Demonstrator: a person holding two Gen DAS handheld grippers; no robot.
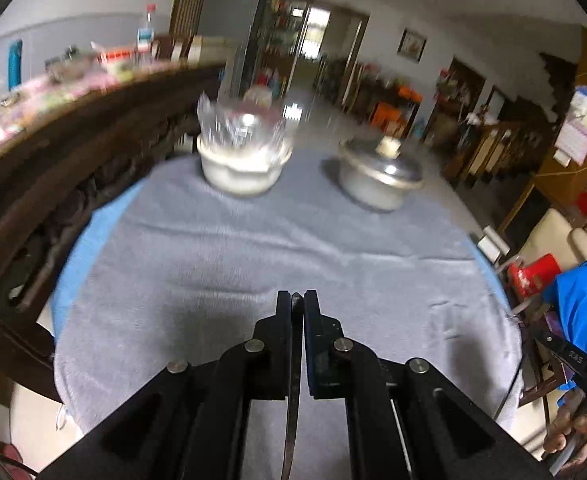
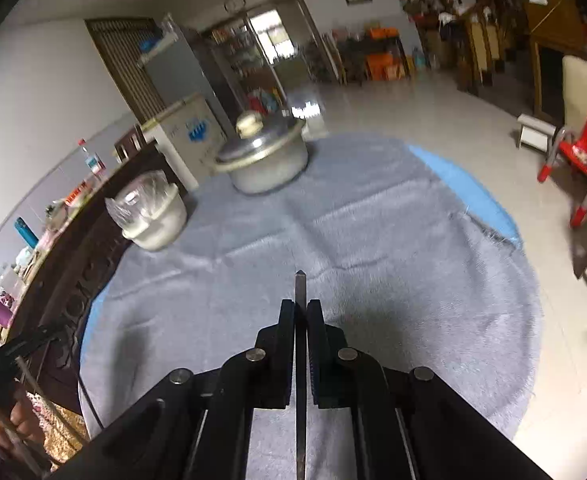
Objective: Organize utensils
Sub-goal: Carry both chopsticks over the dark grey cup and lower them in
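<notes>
My left gripper point(image 1: 297, 300) is shut on a thin metal utensil point(image 1: 293, 400) whose handle runs back between the fingers, held above the grey cloth point(image 1: 253, 248). My right gripper point(image 2: 300, 308) is shut on a flat dark metal utensil point(image 2: 300, 284) whose pointed tip sticks out past the fingertips. A white bowl holding clear glassware point(image 1: 243, 152) stands at the far side of the table; it also shows in the right wrist view point(image 2: 153, 216). A lidded metal pot point(image 1: 379, 176) stands to its right, and shows in the right wrist view point(image 2: 263, 160).
The round table has a blue top under the cloth point(image 2: 465, 184). A dark carved wooden cabinet point(image 1: 53, 184) borders the table's left side. A red chair point(image 2: 581, 156) and a white stool point(image 2: 533, 132) stand on the tiled floor to the right.
</notes>
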